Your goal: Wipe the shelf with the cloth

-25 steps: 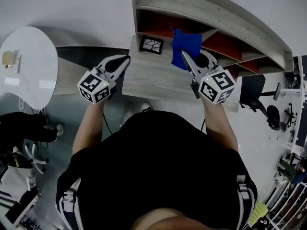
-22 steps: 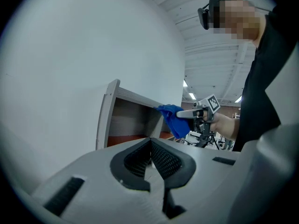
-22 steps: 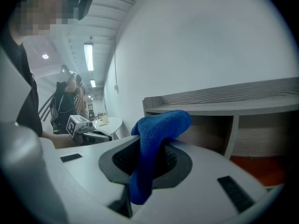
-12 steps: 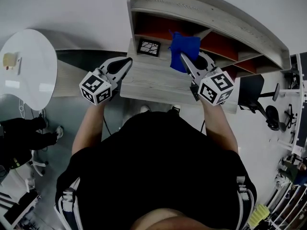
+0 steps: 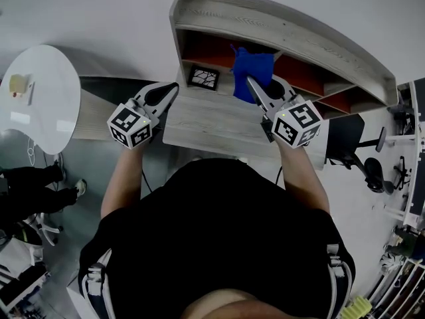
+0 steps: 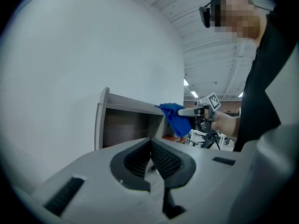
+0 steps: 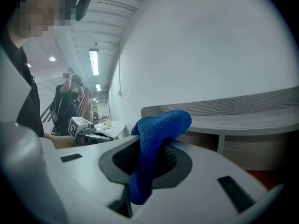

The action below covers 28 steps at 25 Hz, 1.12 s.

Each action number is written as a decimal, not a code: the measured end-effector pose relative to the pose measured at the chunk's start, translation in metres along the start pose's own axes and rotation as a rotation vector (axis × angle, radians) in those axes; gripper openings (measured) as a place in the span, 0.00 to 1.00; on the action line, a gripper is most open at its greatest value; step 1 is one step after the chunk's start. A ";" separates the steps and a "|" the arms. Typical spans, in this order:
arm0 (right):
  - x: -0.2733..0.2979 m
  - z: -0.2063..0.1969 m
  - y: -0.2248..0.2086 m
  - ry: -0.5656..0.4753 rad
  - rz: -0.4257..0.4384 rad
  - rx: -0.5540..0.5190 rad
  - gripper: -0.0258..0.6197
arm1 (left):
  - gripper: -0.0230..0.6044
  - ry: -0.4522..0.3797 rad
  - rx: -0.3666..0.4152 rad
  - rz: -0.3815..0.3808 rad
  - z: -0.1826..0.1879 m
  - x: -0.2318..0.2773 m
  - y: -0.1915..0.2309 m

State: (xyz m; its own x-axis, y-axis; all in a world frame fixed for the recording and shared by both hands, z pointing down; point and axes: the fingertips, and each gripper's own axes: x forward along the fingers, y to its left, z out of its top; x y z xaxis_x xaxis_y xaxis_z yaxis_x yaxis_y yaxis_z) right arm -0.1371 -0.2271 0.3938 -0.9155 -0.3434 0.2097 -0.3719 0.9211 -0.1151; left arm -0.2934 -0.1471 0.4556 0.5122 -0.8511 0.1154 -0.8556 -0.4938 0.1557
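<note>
R gripper (image 5: 252, 82) clamps fuzzy blue cloth (image 5: 256, 64); L gripper (image 5: 172, 86) closed, empty; woodgrain shelf (image 5: 279, 22).

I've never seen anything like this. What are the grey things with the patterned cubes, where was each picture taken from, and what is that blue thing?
There is no robot here. A person holds a hand-worked two-jaw gripper in each hand, and the marker cubes are part of those grippers. The top-down picture comes from a camera on the person's head. The other two come from cameras riding on the grippers, each looking along its own jaws. The right gripper is clamped on a blue cloth, held at the open front of a wooden shelf. The left gripper has its jaws closed on nothing. On the shelf's lower ledge lies a small square with a black-and-white pattern. A round white table stands to the left.
</note>
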 end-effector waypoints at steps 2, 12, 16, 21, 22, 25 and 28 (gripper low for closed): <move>0.000 0.002 -0.003 -0.001 0.008 -0.006 0.13 | 0.06 0.003 0.003 0.009 0.000 0.002 -0.001; 0.014 0.056 -0.003 -0.059 0.047 -0.200 0.13 | 0.06 -0.028 0.017 0.056 0.009 -0.004 0.001; 0.030 0.092 -0.001 -0.086 0.065 -0.335 0.13 | 0.06 -0.028 0.009 0.072 0.007 -0.012 0.002; 0.054 0.136 -0.004 -0.112 0.069 -0.462 0.13 | 0.06 -0.047 -0.013 0.120 0.007 -0.030 0.009; 0.061 0.142 -0.006 -0.112 0.066 -0.489 0.13 | 0.06 -0.048 -0.016 0.130 0.007 -0.034 0.010; 0.082 0.158 -0.016 -0.093 0.055 -0.570 0.13 | 0.06 -0.057 -0.035 0.143 0.006 -0.041 0.012; 0.101 0.167 -0.018 -0.059 0.060 -0.663 0.13 | 0.06 -0.067 -0.046 0.148 0.008 -0.046 0.011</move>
State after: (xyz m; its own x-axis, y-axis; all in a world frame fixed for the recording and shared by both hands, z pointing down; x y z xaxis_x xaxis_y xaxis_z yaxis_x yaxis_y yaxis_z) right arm -0.2483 -0.3091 0.2544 -0.9455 -0.2804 0.1657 -0.1644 0.8501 0.5004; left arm -0.3267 -0.1147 0.4443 0.3730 -0.9248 0.0752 -0.9163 -0.3544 0.1866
